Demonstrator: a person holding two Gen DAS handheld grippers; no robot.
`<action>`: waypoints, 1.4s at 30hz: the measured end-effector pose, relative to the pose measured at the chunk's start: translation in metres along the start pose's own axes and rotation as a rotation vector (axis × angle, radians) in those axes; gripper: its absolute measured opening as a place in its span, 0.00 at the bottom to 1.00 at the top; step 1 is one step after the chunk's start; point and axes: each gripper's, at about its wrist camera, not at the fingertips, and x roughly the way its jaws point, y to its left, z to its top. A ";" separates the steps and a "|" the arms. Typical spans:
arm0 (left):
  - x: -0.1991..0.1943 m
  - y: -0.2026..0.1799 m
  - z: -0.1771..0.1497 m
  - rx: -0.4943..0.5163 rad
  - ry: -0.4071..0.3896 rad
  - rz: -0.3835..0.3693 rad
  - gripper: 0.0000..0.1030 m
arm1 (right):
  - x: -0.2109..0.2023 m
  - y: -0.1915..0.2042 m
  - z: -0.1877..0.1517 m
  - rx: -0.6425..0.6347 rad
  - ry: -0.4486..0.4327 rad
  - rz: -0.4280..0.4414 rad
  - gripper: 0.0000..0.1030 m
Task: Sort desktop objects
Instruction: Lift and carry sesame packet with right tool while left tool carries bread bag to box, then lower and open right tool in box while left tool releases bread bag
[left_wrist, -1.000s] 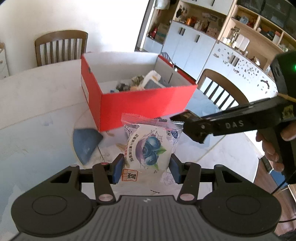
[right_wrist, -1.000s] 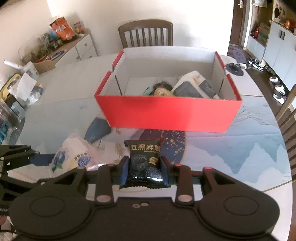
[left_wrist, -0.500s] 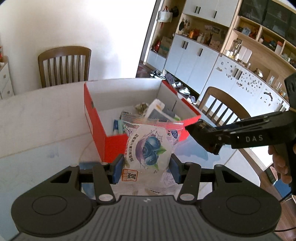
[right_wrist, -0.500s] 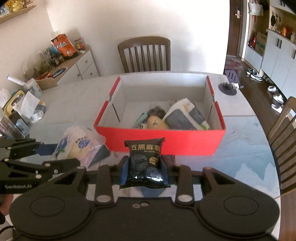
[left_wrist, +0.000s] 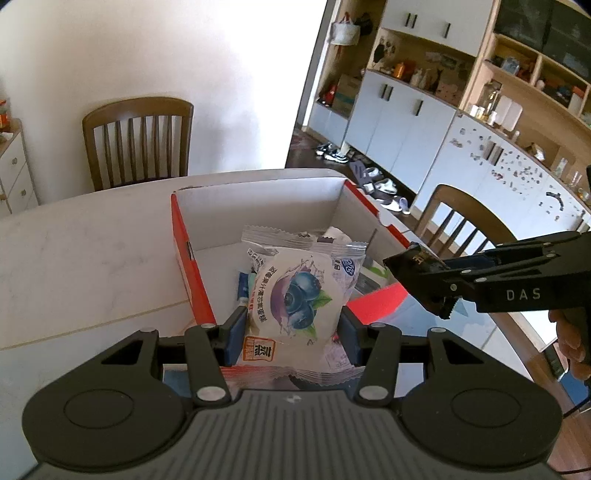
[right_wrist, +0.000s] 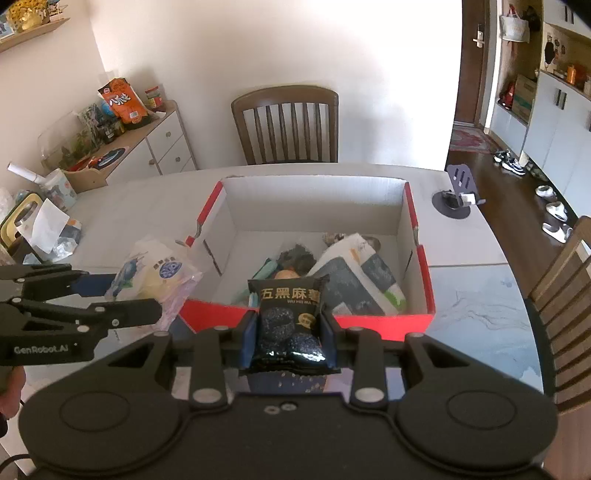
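Note:
My left gripper (left_wrist: 290, 332) is shut on a white blueberry snack packet (left_wrist: 295, 295), held in the air over the near left corner of the open red box (left_wrist: 192, 266). My right gripper (right_wrist: 288, 336) is shut on a black snack packet (right_wrist: 288, 321), raised in front of the red box (right_wrist: 421, 284) at its near wall. The right gripper (left_wrist: 439, 280) shows from the side in the left wrist view, and the left gripper (right_wrist: 140, 291) with the blueberry packet (right_wrist: 159, 273) shows at the left of the right wrist view. Several packets lie inside the box.
The box sits on a pale table (right_wrist: 476, 295). A wooden chair (right_wrist: 286, 125) stands behind it and another (left_wrist: 458, 218) at the right side. A phone stand (right_wrist: 458, 192) rests at the far right of the table; clutter (right_wrist: 40, 229) lies at its left edge.
Both grippers rose and moved toward the box with their packets. The box interior now shows from higher up, and the blue-grey object on the table dropped out of sight.

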 end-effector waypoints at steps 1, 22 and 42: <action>0.004 0.000 0.004 -0.002 0.004 0.007 0.49 | 0.003 -0.001 0.002 -0.005 0.001 0.000 0.33; 0.100 0.007 0.054 0.041 0.138 0.129 0.50 | 0.074 -0.037 0.044 -0.049 0.049 0.004 0.34; 0.163 0.004 0.056 0.100 0.282 0.202 0.50 | 0.103 -0.054 0.036 -0.050 0.111 0.052 0.37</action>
